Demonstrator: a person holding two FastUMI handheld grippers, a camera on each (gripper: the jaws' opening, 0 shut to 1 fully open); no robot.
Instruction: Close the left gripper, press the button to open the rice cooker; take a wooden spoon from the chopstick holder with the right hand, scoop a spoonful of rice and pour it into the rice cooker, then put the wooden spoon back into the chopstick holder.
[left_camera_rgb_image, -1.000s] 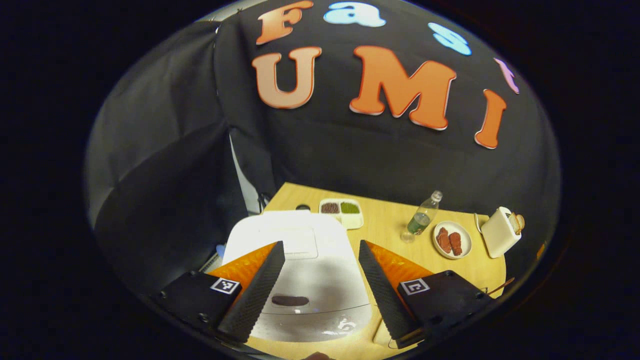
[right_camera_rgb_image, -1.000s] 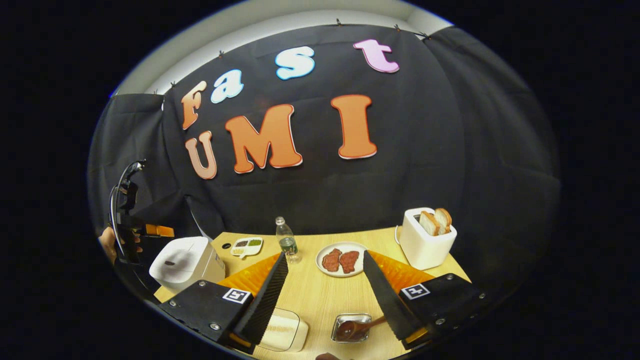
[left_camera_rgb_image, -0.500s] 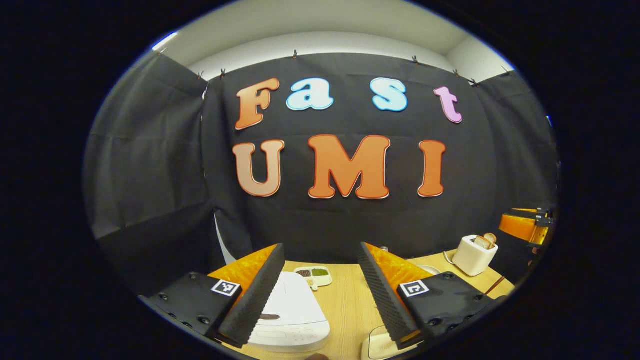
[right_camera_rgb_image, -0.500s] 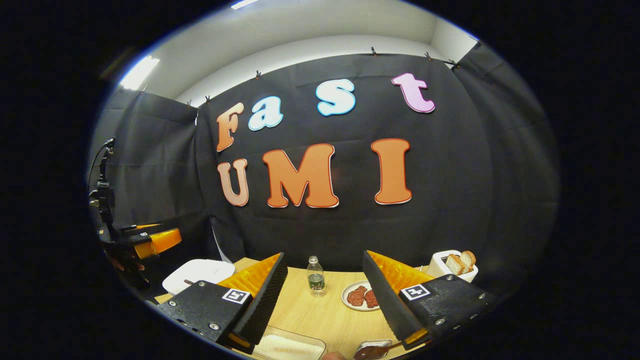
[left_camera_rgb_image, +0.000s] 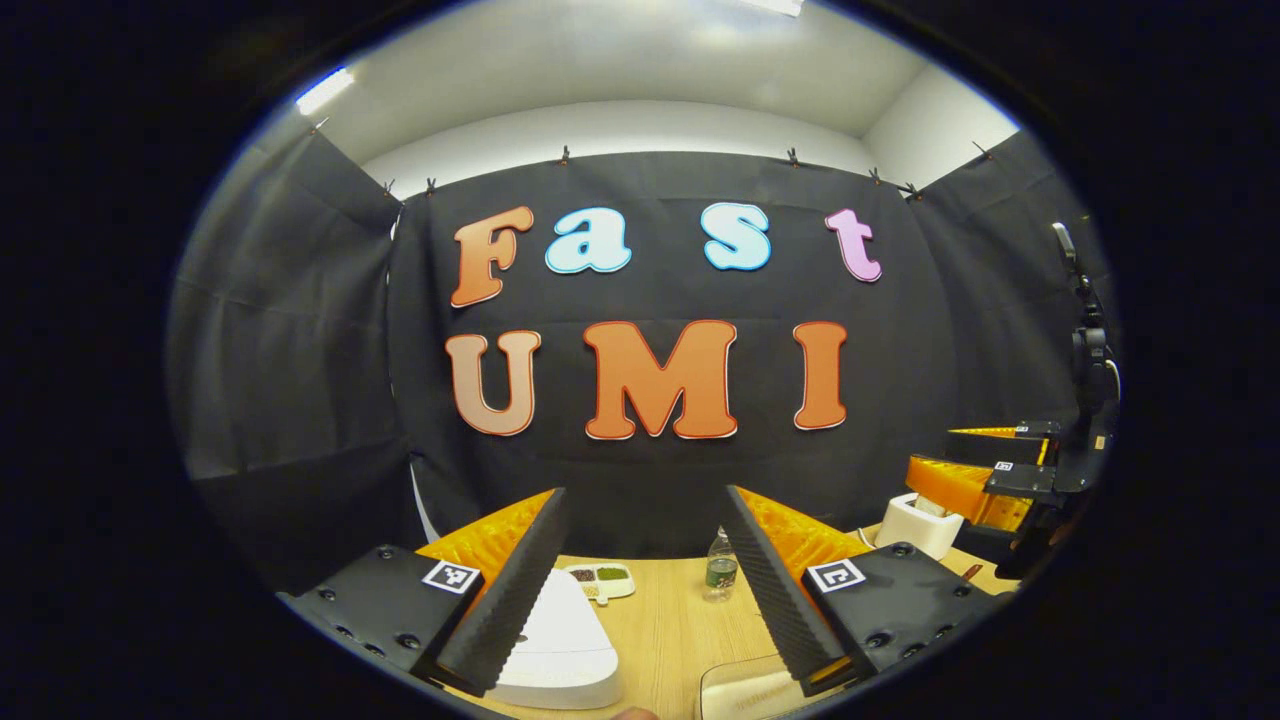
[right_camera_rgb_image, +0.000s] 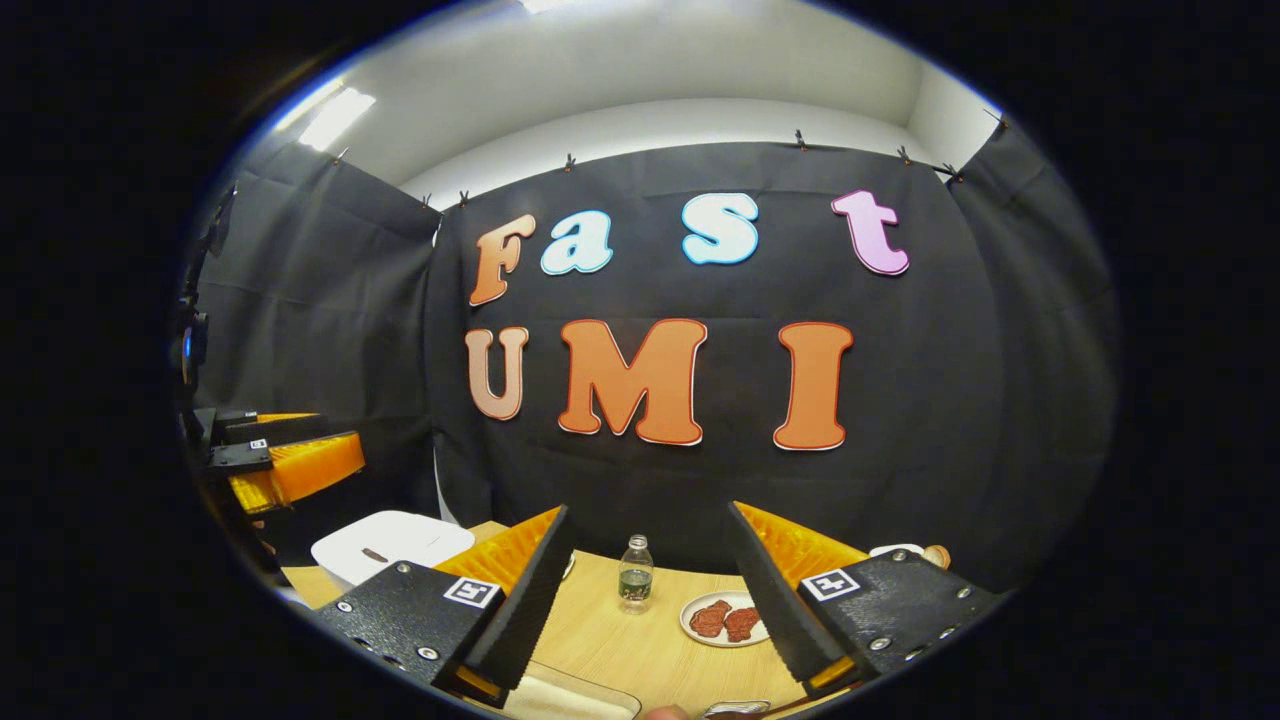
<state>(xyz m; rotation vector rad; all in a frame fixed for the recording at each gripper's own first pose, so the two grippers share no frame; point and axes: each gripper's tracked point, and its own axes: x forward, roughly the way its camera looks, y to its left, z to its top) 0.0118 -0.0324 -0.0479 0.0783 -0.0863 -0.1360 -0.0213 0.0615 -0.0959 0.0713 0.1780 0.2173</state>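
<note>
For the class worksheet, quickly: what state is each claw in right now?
Left claw: open, holding nothing.
Right claw: open, holding nothing.

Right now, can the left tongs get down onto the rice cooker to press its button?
Probably yes: the left tongs hang open above the closed rice cooker, nothing between. They must shut first.

The left gripper (left_camera_rgb_image: 640, 590) has two long wedge-shaped fingers with ribbed inner faces, on black blocks studded with round screws; each block carries a small square black-and-white marker. The right gripper (right_camera_rgb_image: 645, 595) is built alike, markers at 7 and 5 o'clock.
</note>
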